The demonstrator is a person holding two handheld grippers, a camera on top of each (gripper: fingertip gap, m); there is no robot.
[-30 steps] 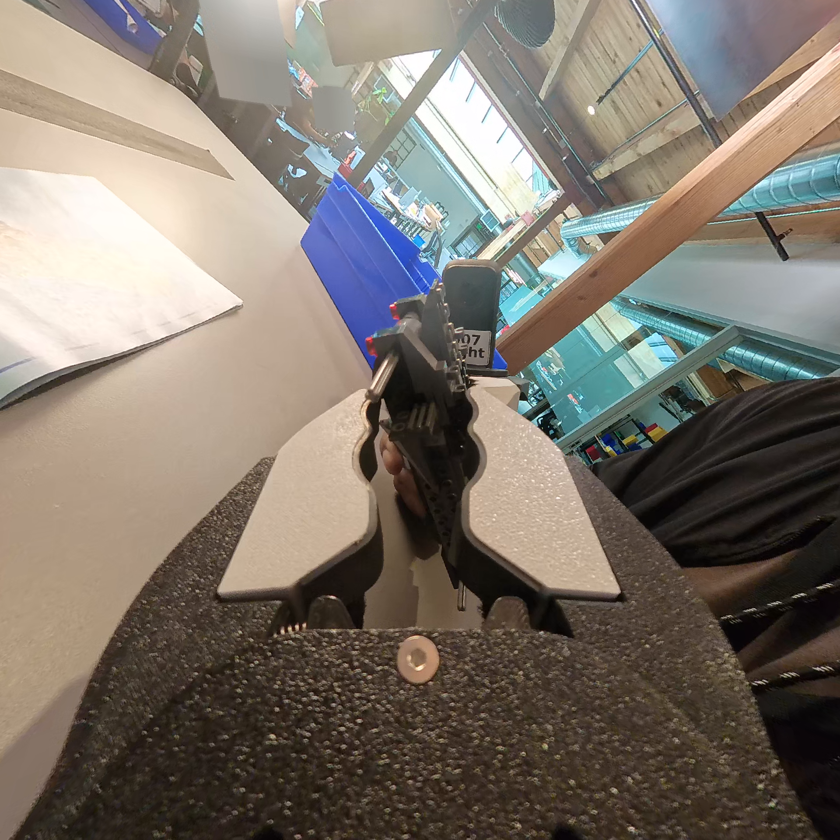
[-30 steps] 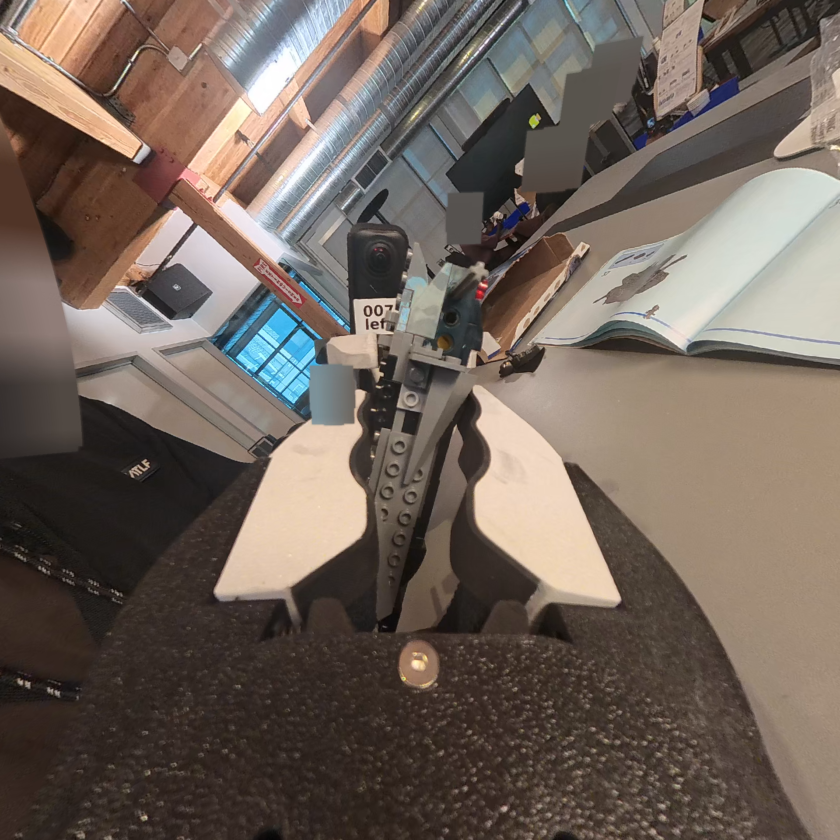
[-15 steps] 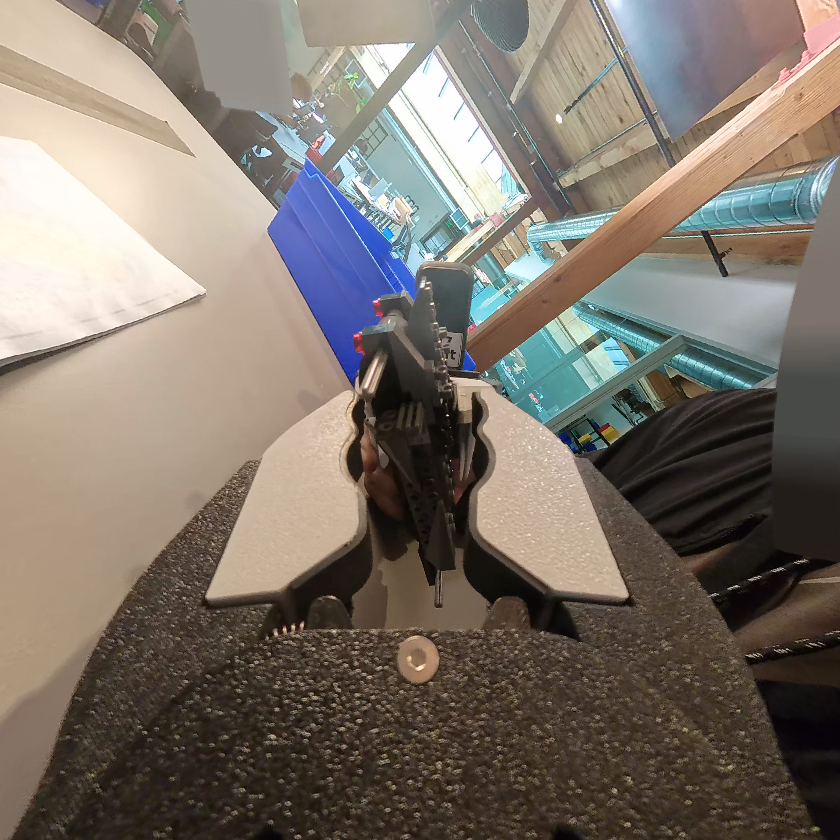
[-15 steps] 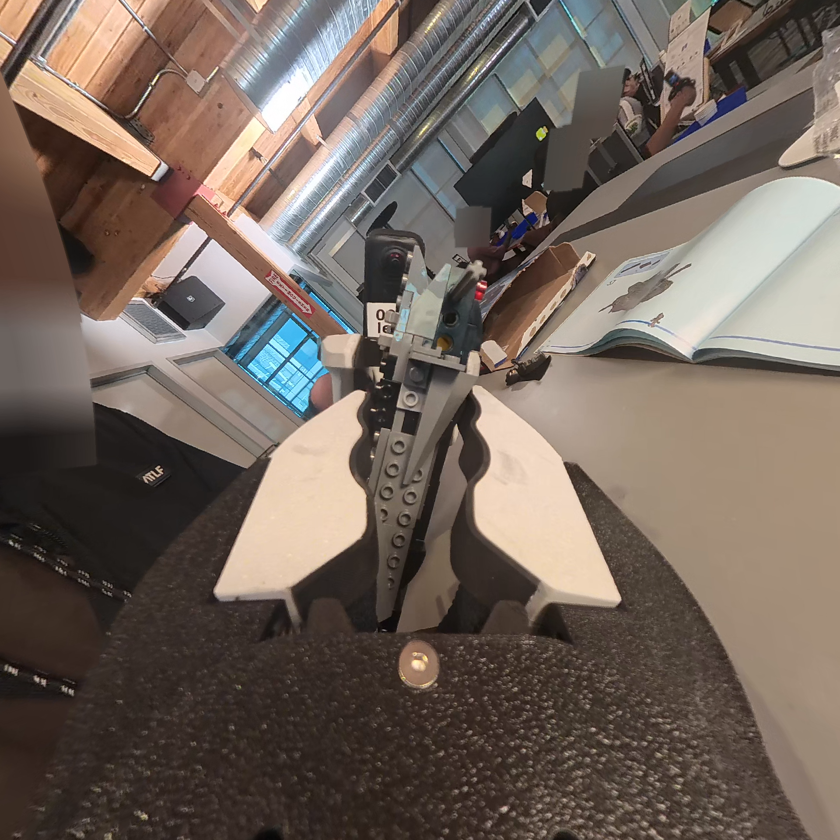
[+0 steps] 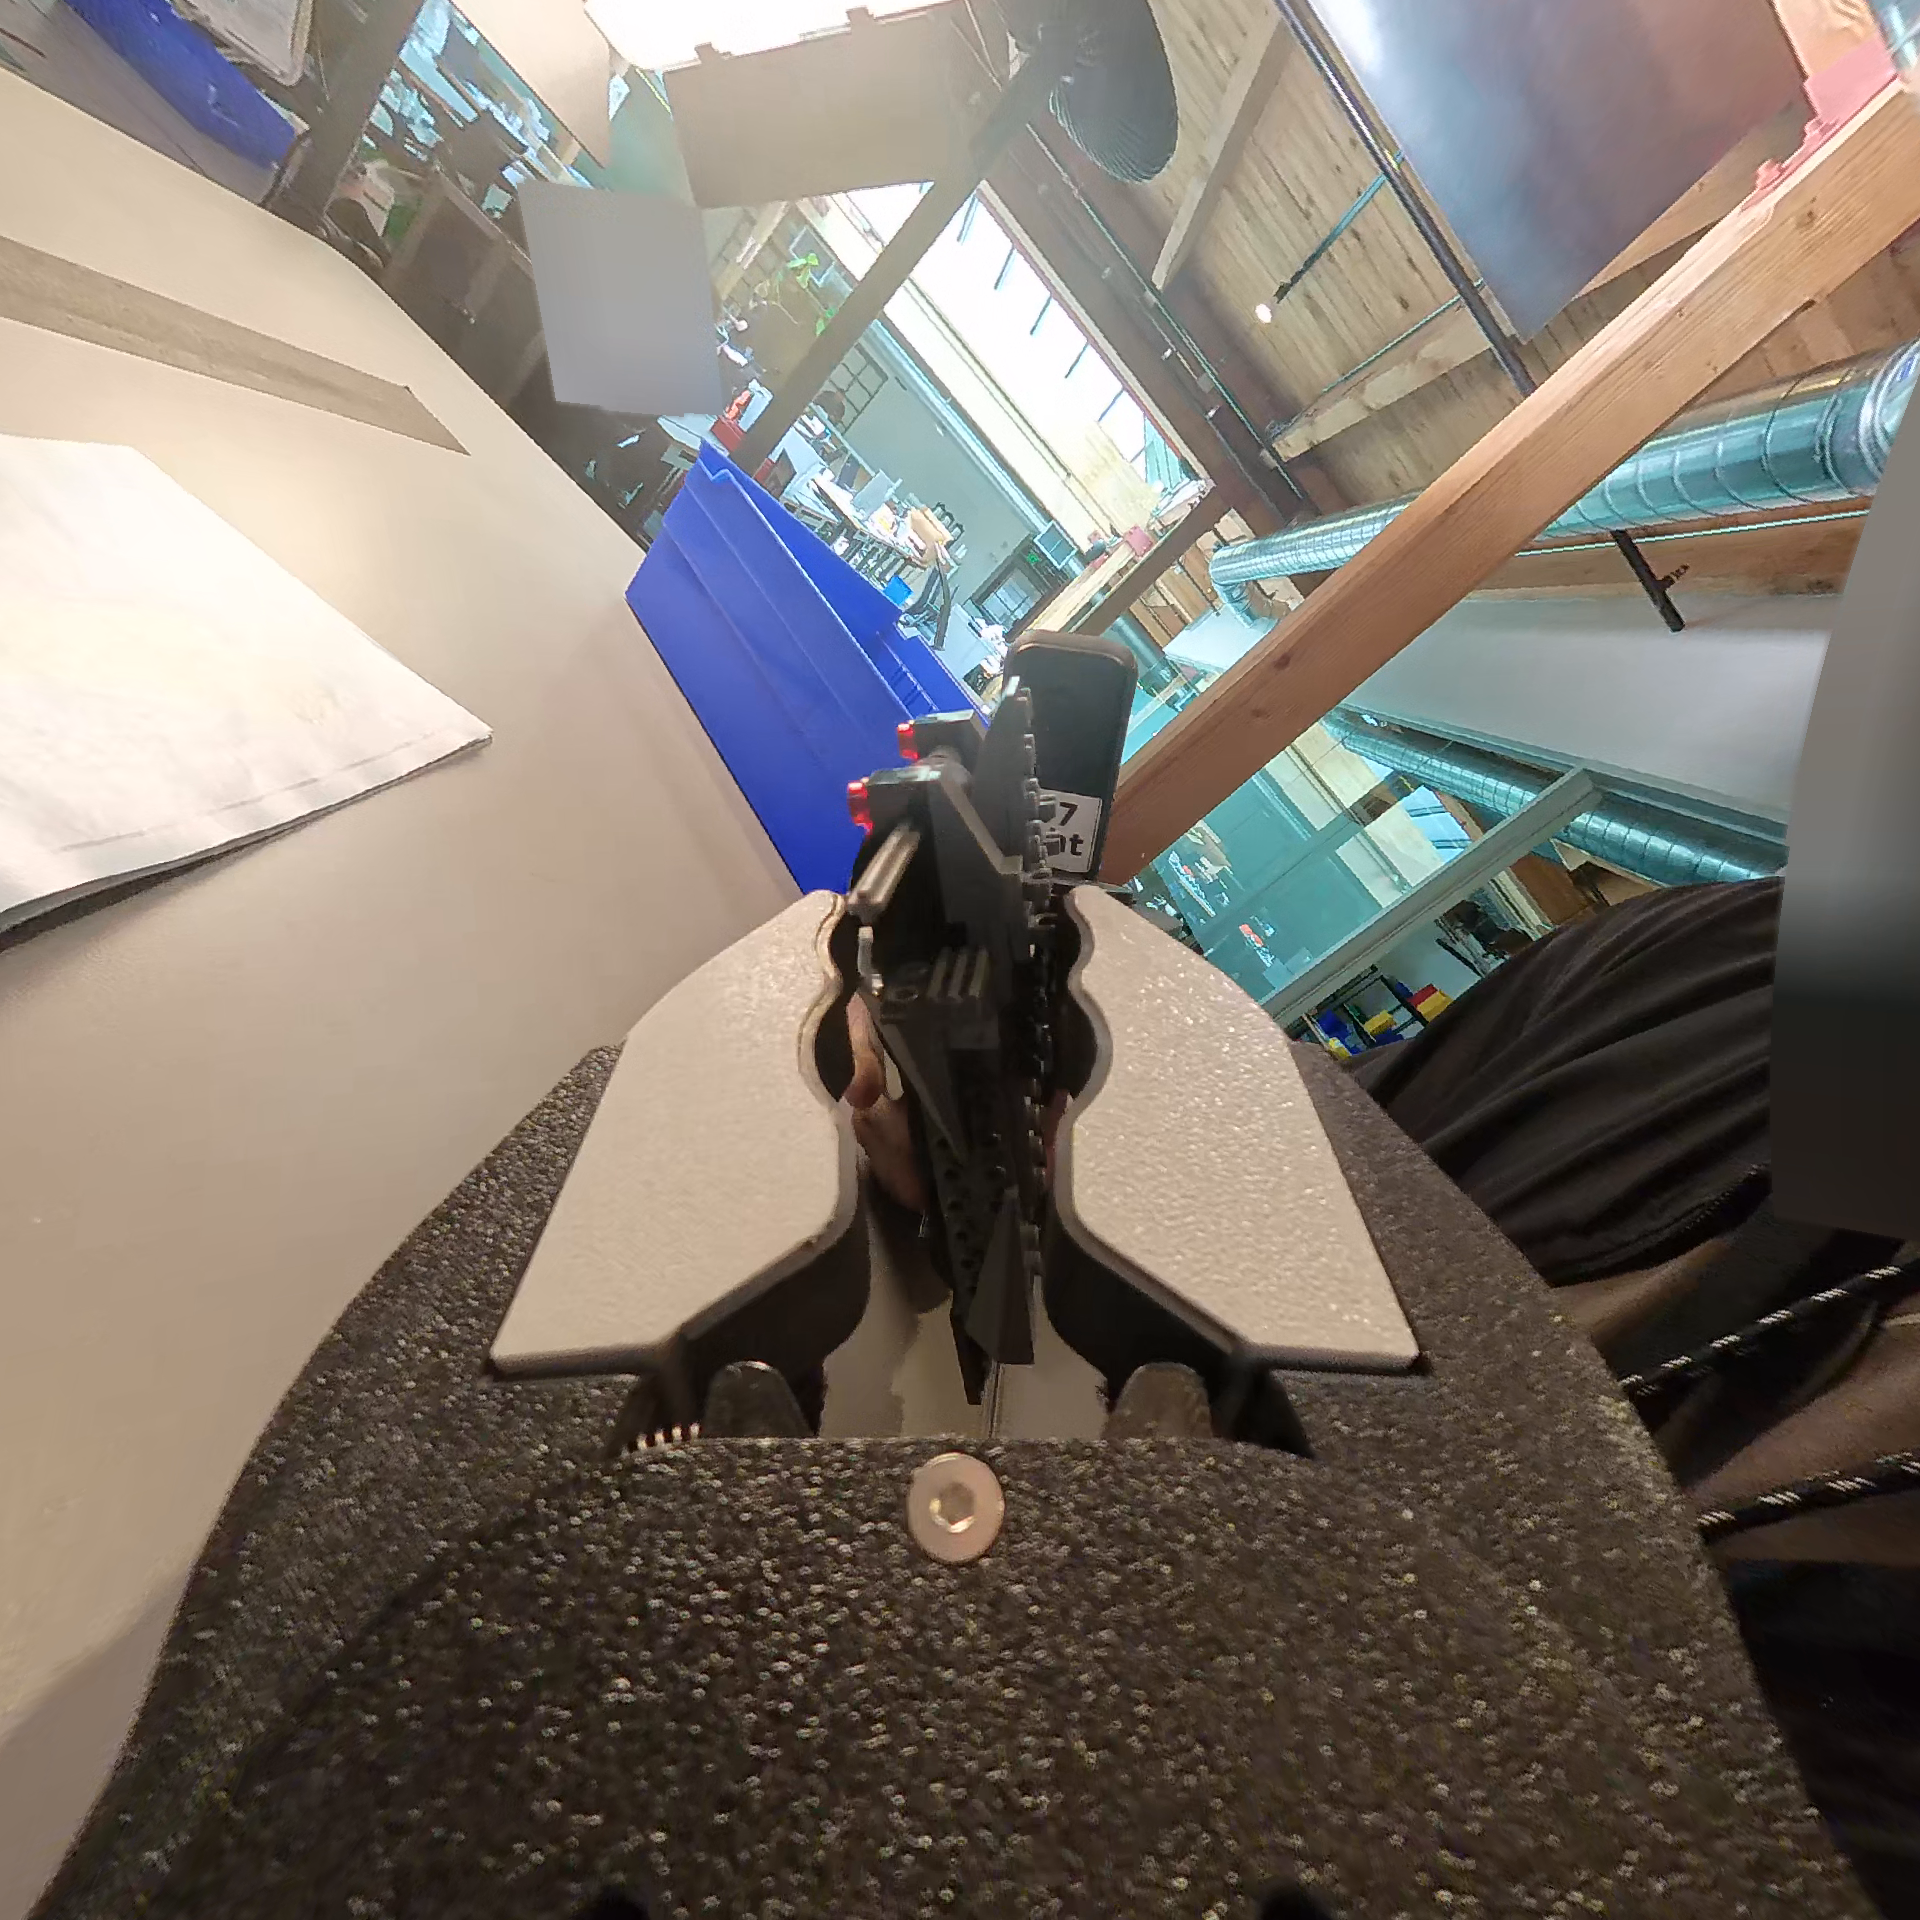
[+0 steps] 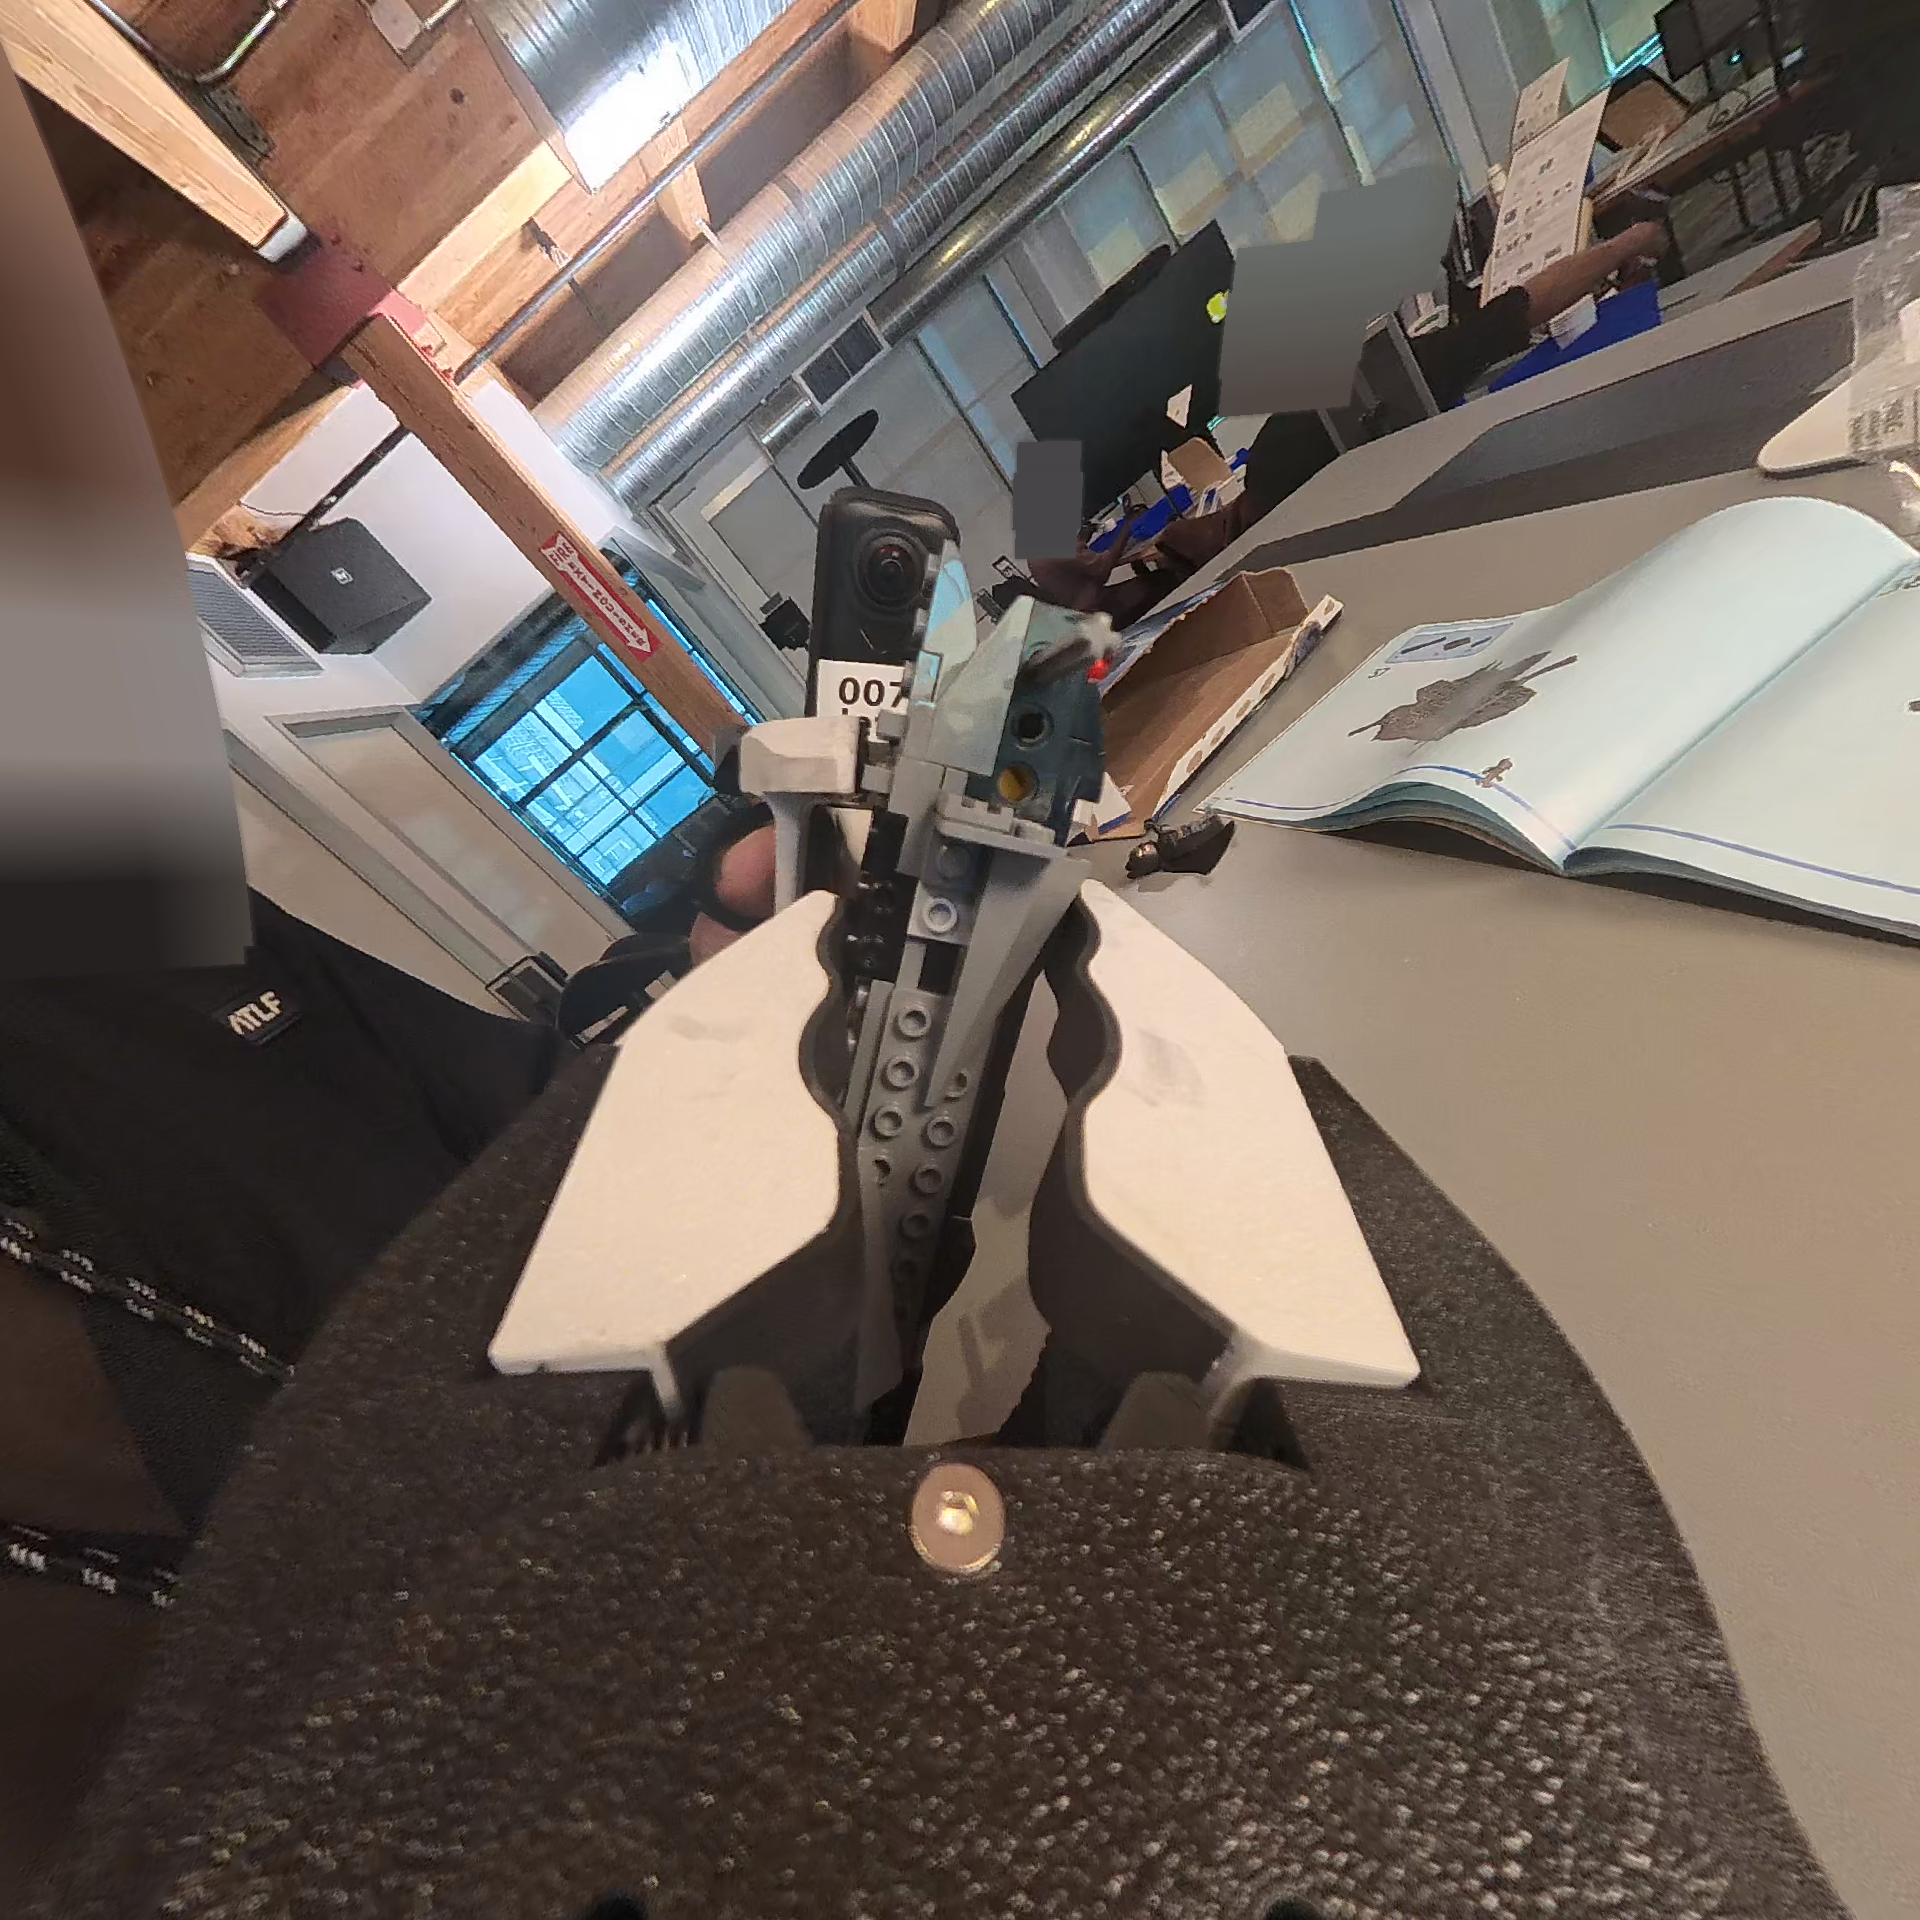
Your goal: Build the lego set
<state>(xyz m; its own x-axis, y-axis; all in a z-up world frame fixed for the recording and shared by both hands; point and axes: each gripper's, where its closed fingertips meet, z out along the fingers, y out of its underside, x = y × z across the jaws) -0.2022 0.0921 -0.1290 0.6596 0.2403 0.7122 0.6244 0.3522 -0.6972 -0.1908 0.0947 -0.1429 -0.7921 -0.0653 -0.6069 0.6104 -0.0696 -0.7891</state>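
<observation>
I've got the grey toy-brick spaceship model (image 6: 940, 1039) up off the worktop, standing on edge between both my hand-held grippers. From my right it shows light grey studded plates, a dark teal block with a yellow pin hole and a pale angled canopy. From my left, its dark underside (image 5: 966, 1049) shows, with red studs on top.

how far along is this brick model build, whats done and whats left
Done: the grey brick model carries wedge plates, a translucent canopy and red-tipped pieces. In hand: left gripper and right gripper both clamp it, facing each other. Left: one small dark piece lies loose on the table beside the open instruction booklet; how many steps remain cannot be told.
</observation>
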